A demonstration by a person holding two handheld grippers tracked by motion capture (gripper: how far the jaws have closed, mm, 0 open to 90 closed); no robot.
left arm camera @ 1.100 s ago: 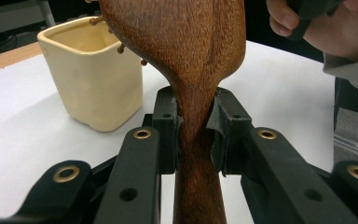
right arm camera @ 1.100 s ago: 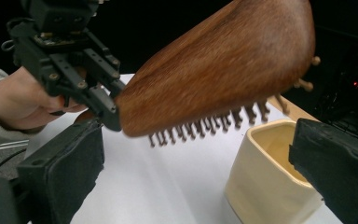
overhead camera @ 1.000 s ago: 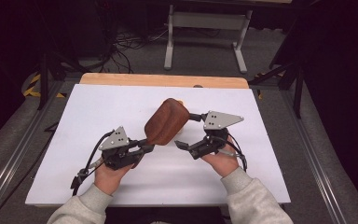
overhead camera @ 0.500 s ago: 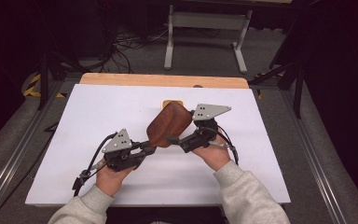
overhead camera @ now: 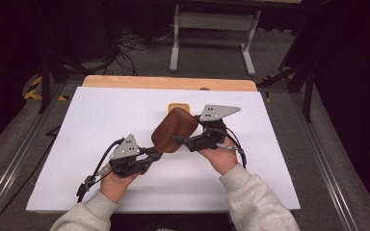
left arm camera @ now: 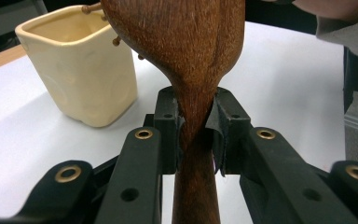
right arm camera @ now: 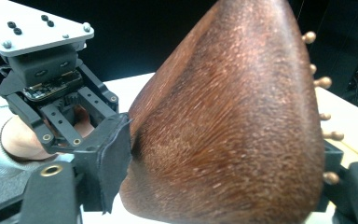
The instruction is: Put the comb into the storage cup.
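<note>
1. a wooden hairbrush (overhead camera: pixel 174 131) with a dark brown, broad oval head is held up above the white tabletop (overhead camera: pixel 77 144), between the 2 claws, near the middle of the tabletop.
2. the left claw (overhead camera: pixel 155 155) is closed tight on the brush's narrow handle; in the left gripper view the 2 black jaws press the handle from both sides just below where it widens into the head (left arm camera: pixel 182 46).
3. the right claw (overhead camera: pixel 179 140) grips the broad head; in the right gripper view the smooth wooden back (right arm camera: pixel 233 126) sits between the jaws, with 1 padded jaw against its left edge and the other jaw at its far right edge, so this claw is spread wide but clamped on the head.
4. small round-tipped wooden bristles (right arm camera: pixel 326 83) stick out along the head's right edge in the right gripper view.
5. a cream square ceramic cup (left arm camera: pixel 81 70) stands upright on the tabletop just behind the brush; in the high view its rim (overhead camera: pixel 178 107) shows right above the brush head.
6. the person's hands (overhead camera: pixel 115 180) and grey sleeves come in from the bottom of the high view.
</note>
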